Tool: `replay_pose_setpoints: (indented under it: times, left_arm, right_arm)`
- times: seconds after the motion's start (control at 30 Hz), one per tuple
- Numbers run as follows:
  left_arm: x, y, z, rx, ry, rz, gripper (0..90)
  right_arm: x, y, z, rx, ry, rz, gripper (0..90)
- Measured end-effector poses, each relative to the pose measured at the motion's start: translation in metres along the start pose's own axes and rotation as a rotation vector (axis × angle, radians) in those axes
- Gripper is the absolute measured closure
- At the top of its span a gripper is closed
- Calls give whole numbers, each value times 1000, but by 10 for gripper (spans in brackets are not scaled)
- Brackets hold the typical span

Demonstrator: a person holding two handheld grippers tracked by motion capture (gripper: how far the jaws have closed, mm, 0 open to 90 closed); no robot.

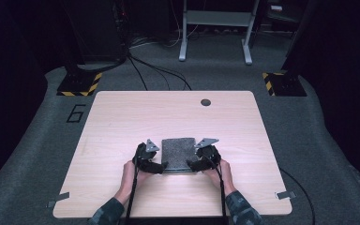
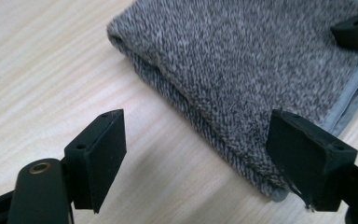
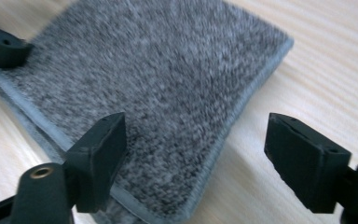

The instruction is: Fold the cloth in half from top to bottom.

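Observation:
A folded grey towel (image 1: 178,153) lies on the wooden table (image 1: 122,122), near the front middle. My left gripper (image 1: 157,165) is at the towel's near left corner and my right gripper (image 1: 194,164) is at its near right corner. In the left gripper view the towel (image 2: 242,70) has its folded edge between the wide-apart jaws of my left gripper (image 2: 205,158), which is open; the other gripper's jaw tip (image 2: 354,30) rests at the far corner. In the right gripper view my right gripper (image 3: 200,158) is open over the hemmed corner of the towel (image 3: 158,88).
A small dark round grommet (image 1: 206,102) sits in the table near its far edge. Bare wood lies all around the towel. Beyond the table are carpet, cables, a white frame (image 1: 215,28) and two stands with yellow-black bases (image 1: 79,83).

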State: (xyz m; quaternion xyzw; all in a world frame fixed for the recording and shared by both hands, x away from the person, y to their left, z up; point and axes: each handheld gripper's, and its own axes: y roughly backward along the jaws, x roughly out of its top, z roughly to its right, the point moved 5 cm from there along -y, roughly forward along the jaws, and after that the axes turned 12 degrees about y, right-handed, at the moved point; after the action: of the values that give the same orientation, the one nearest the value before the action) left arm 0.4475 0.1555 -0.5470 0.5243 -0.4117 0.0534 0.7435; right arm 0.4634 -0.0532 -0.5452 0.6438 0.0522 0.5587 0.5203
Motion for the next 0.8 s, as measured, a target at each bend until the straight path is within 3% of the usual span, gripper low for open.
replay_pose_setpoints:
  times: [0.2,0.27,0.37,0.53,0.67,0.8]
  left_arm:
    - [-3,-2,0,2,-16,-11,200]
    - [-1,-1,-2,-17,8,-2,199]
    - [7,5,-10,-9,30,42,198]
    - [31,7,-27,-10,86,61,194]
    - [45,-7,-35,27,102,73,192]
    - [47,-24,-40,103,100,14,194]
  right_arm:
    - [-4,-4,0,-11,17,-24,184]
    - [-3,-2,0,-7,22,-28,179]
    - [2,3,5,20,-3,-5,159]
    - [13,12,26,-2,-46,42,160]
    - [21,4,39,-40,-70,26,162]
    - [22,-13,49,-67,-95,-18,162]
